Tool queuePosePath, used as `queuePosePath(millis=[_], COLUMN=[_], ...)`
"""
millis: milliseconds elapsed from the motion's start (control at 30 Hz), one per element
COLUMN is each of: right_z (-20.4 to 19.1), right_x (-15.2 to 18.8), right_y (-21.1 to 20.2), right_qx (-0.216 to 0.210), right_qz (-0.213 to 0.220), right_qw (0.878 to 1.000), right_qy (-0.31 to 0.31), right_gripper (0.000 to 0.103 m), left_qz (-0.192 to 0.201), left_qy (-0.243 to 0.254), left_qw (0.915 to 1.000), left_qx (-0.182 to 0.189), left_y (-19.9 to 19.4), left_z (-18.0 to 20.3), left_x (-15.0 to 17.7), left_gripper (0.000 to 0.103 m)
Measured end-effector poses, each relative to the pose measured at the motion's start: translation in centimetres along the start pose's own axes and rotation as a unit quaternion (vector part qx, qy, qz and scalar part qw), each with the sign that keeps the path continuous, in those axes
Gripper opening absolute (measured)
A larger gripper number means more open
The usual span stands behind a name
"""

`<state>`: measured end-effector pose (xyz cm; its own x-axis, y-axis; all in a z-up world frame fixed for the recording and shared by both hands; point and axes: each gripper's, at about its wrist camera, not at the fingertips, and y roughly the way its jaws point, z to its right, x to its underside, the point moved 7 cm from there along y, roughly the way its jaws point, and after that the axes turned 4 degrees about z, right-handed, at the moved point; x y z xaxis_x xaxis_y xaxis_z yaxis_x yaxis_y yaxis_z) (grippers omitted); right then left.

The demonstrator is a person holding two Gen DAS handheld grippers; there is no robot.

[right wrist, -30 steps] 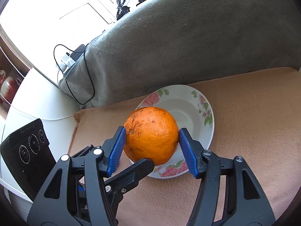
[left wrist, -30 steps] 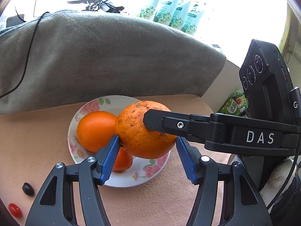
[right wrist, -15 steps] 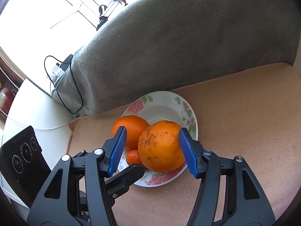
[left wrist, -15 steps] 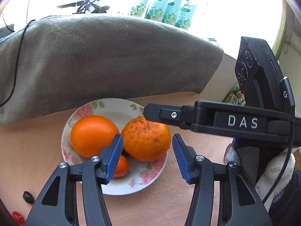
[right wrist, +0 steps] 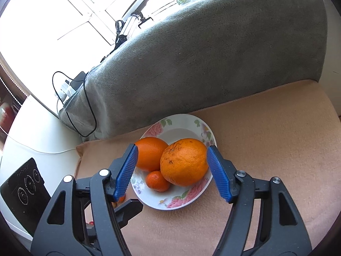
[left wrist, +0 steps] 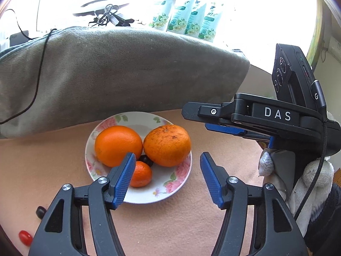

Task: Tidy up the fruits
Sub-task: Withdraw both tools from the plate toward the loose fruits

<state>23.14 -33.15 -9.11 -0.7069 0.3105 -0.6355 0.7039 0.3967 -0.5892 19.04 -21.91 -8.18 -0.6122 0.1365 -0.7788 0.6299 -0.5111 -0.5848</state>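
Big speckled orange (right wrist: 184,162) sits on the flowered plate (left wrist: 170,194) mid-frame with the smooth orange (left wrist: 118,145) and mandarin (left wrist: 140,173). My right gripper (right wrist: 171,170) and left gripper (left wrist: 167,178) just opened, holding nothing. Red tomato (left wrist: 25,237) and dark fruit (left wrist: 40,211), lower left, still to go.

I see my left gripper (left wrist: 168,178) with jaws parted, having just widened, nothing between the pads. Ahead, the plate (left wrist: 181,179) holds 2 oranges (left wrist: 118,145), a mandarin (left wrist: 140,173) and a dark thing, perhaps a grape (left wrist: 146,159). The right gripper (left wrist: 223,125) hovers beside the plate. A red tomato (left wrist: 25,237) lies well apart, lower left.
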Motion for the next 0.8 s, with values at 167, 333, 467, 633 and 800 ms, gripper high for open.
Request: queuePosePath(millis=[167, 333, 467, 633, 800], right_z=[-0.7, -1.6, -2.7, -4.3, -6.1], right_x=[0.6, 1.3, 2.4, 3.9, 5.9], right_y=[-0.6, -1.2, -1.3, -1.6, -1.3], right_qx=[0.01, 0.02, 0.037, 0.05, 0.037], right_qz=[0.009, 0.018, 0.018, 0.033, 0.021], right_qw=[1.0, 0.999, 0.997, 0.992, 0.989], right_qy=[-0.013, -0.031, -0.063, -0.111, -0.141], right_gripper=[0.082, 0.087, 0.091, 0.095, 0.095], left_qz=[0.012, 0.022, 0.031, 0.048, 0.057], left_qy=[0.002, 0.005, 0.004, 0.011, 0.008], left_qw=[0.9999, 0.9996, 0.9994, 0.998, 0.9969], left_qx=[-0.008, -0.018, -0.018, -0.038, -0.053], left_y=[-1.5, -3.1, -4.5, -6.0, -8.0], left_z=[-0.5, -1.1, -1.8, -2.8, -4.4], left_x=[0.3, 0.7, 1.2, 1.7, 2.8], left_gripper=[0.07, 0.071, 0.071, 0.071, 0.071])
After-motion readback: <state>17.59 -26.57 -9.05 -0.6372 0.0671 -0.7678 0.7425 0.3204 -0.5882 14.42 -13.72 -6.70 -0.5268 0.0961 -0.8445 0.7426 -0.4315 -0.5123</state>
